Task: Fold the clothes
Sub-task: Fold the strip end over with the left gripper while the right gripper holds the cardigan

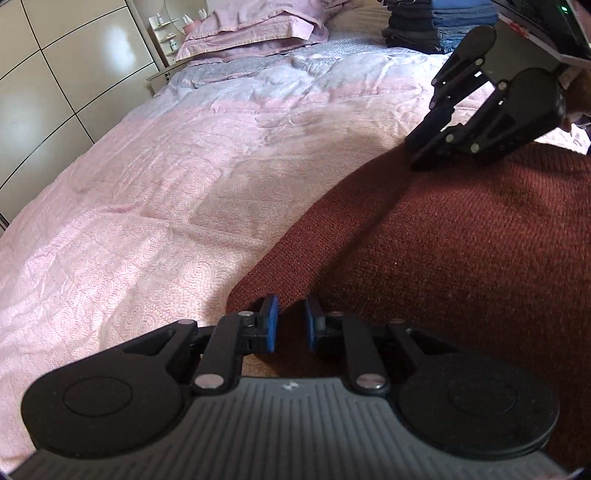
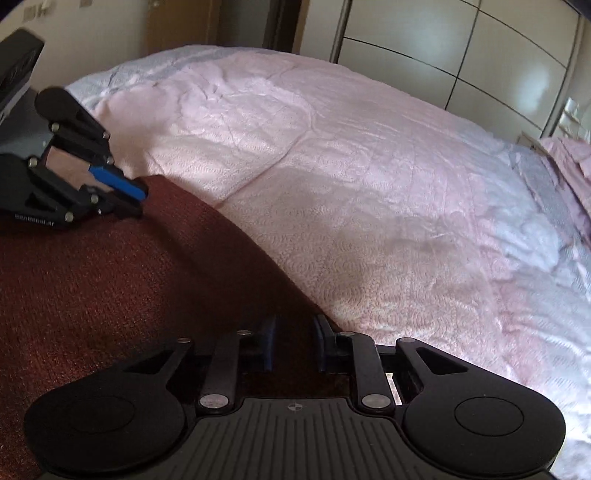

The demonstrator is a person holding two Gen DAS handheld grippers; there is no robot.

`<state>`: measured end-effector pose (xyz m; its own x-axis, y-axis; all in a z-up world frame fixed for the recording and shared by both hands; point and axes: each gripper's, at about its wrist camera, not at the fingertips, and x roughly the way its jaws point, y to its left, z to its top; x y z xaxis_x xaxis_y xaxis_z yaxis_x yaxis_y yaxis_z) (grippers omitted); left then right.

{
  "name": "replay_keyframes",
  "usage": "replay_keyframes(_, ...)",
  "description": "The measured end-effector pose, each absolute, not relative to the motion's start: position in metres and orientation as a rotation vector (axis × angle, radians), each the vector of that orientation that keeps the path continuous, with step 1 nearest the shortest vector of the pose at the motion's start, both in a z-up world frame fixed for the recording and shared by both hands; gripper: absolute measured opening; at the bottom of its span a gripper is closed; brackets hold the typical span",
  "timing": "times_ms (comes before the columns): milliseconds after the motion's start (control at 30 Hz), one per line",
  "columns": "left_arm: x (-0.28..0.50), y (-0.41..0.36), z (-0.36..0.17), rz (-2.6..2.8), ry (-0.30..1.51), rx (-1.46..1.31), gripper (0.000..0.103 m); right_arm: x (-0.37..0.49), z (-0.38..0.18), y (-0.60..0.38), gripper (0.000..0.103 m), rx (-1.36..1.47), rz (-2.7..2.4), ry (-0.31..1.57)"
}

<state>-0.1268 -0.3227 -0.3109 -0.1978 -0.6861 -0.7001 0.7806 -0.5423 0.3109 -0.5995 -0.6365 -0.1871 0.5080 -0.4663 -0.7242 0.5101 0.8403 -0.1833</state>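
Note:
A dark red knitted garment (image 1: 443, 240) lies flat on a pink quilted bed cover (image 1: 166, 177). My left gripper (image 1: 291, 323) is open, its blue pads astride the garment's near edge. My right gripper (image 1: 424, 155) shows at the upper right, tips down on the garment's far edge. In the right wrist view the right gripper (image 2: 293, 341) is open over the garment's (image 2: 110, 277) edge, with cloth between the pads. The left gripper (image 2: 138, 201) shows at the left of that view, tips at the garment's corner.
Pink pillows (image 1: 258, 29) lie at the head of the bed. A stack of folded dark and blue clothes (image 1: 439, 26) stands near them. Glossy beige wardrobe doors (image 1: 48, 85) run along the bed's far side. A small shelf unit (image 1: 166, 33) stands beside the pillows.

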Motion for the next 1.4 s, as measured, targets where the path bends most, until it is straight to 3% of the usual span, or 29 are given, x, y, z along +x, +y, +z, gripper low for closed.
replay_keyframes(267, -0.13, -0.278, -0.268, -1.877, 0.132, 0.971, 0.015, -0.606, -0.163, -0.589, 0.021, -0.108, -0.645, 0.895)
replay_keyframes(400, -0.136, -0.246, -0.279, -1.907, 0.156, 0.998, 0.014, -0.622, -0.148, -0.559, 0.021, -0.039, -0.594, 0.829)
replay_keyframes(533, -0.139, -0.233, -0.31, -1.893, 0.175, 1.004, 0.007, -0.632, -0.169, -0.542, 0.021, 0.08, -0.521, 0.823)
replay_keyframes(633, -0.138, -0.233, -0.303, -1.878, 0.179, 1.003, 0.007, -0.637, -0.182, -0.538, 0.021, 0.091, -0.538, 0.839)
replay_keyframes(867, -0.144, -0.193, -0.277, -1.896, 0.108, 0.99, 0.012, -0.661, -0.156, -0.498, 0.021, 0.109, -0.543, 0.714)
replay_keyframes(1067, -0.157, -0.181, -0.299, -1.889, 0.097, 1.055, 0.007, -0.653, -0.179, -0.484, 0.021, 0.149, -0.511, 0.766)
replay_keyframes(1200, -0.157, -0.183, -0.296, -1.875, 0.089, 1.063, 0.007, -0.649, -0.163, -0.47, 0.021, 0.063, -0.546, 0.745)
replay_keyframes(1233, -0.157, -0.183, -0.296, -1.874, 0.084, 1.064, 0.007, -0.648, -0.161, -0.465, 0.023, 0.027, -0.549, 0.748)
replay_keyframes(1267, -0.157, -0.183, -0.296, -1.872, 0.079, 1.066, 0.007, -0.648, -0.159, -0.46, 0.033, -0.007, -0.552, 0.751)
replay_keyframes(1300, -0.157, -0.183, -0.295, -1.87, 0.075, 1.067, 0.007, -0.647, -0.158, -0.456, 0.052, -0.034, -0.554, 0.758)
replay_keyframes(1333, -0.157, -0.183, -0.295, -1.868, 0.07, 1.069, 0.007, -0.647, -0.159, -0.451, 0.059, -0.057, -0.553, 0.765)
replay_keyframes(1400, -0.157, -0.18, -0.296, -1.863, 0.064, 1.068, 0.007, -0.65, -0.164, -0.443, 0.063, -0.078, -0.549, 0.781)
